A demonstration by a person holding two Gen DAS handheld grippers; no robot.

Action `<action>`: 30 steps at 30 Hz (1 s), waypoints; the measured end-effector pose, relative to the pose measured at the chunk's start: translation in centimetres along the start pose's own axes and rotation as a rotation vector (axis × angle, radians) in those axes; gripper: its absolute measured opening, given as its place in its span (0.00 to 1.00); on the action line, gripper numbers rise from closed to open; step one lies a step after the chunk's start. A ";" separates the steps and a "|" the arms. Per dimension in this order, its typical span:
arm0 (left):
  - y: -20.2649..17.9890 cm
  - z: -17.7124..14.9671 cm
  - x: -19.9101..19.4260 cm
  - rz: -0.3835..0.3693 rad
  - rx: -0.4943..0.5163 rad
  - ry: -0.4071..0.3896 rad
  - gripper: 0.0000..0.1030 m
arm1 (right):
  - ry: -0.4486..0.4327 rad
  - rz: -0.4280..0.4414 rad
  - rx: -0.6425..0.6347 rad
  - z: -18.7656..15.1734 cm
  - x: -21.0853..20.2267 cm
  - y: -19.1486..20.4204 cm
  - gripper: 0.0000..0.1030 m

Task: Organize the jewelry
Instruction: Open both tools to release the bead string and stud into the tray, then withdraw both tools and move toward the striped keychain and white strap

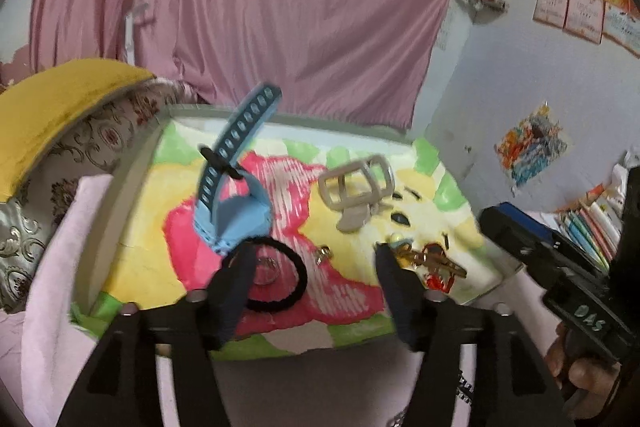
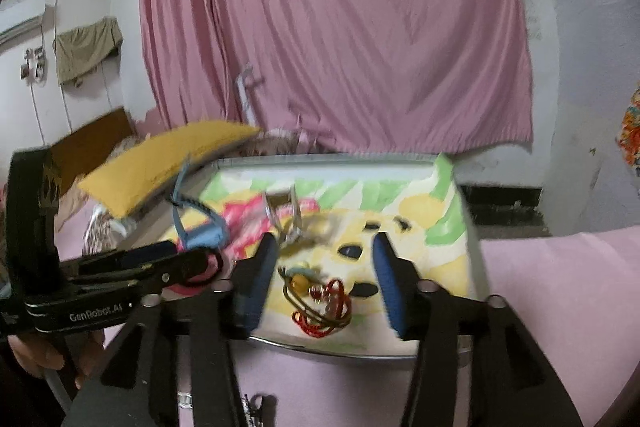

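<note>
1. Tray [image 1: 132, 187], painted lining, rested on the pink bed.
2. Blue watch [image 1: 236, 211]: light, springy strap; best taken by the band.
3. Black hair tie [image 1: 292, 275]: soft, limp.
4. Beige hair clip [image 1: 356, 187]: stiff, brittle.
5. Red cord bracelet [image 2: 324, 307]: tangly; pinch the bundle.
6. Left claw [image 1: 310, 259] and right claw [image 2: 324, 251]: both parted, nothing held.

A pink curtain [image 2: 332, 39] hung across the wall ahead of me. Left of it, a yellow cushion [image 1: 52, 115] lay on a floral pillow [image 1: 100, 135], and a khaki cloth [image 2: 88, 49] hung on the white wall. Paper notices [image 1: 576, 7] and a colourful drawing [image 1: 530, 147] were stuck on the wall to the right. Pink bedding [image 2: 560, 291] lay below me.
</note>
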State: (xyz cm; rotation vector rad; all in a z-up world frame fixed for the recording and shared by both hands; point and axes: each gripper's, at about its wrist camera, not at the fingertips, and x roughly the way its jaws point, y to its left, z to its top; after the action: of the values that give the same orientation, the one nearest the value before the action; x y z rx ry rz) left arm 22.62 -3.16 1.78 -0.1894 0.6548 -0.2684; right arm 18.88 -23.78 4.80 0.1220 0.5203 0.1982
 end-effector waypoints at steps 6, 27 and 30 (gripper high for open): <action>-0.5 -0.1 -4.1 0.052 0.009 -0.177 0.92 | -0.199 -0.064 0.019 0.4 -5.5 0.2 0.90; -1.8 -3.8 -11.1 0.018 0.094 -0.200 0.99 | -0.074 -0.024 -0.117 -3.3 -11.2 0.6 0.98; -1.5 -4.3 -10.5 -0.002 0.098 -0.147 0.99 | 0.017 -0.011 -0.154 -4.0 -10.4 0.5 0.98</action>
State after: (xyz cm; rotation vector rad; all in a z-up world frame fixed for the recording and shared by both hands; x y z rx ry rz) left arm 11.68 -1.80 4.85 -0.1142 0.4949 -0.2854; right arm 7.97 -25.31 6.46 -0.0327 0.5209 0.2275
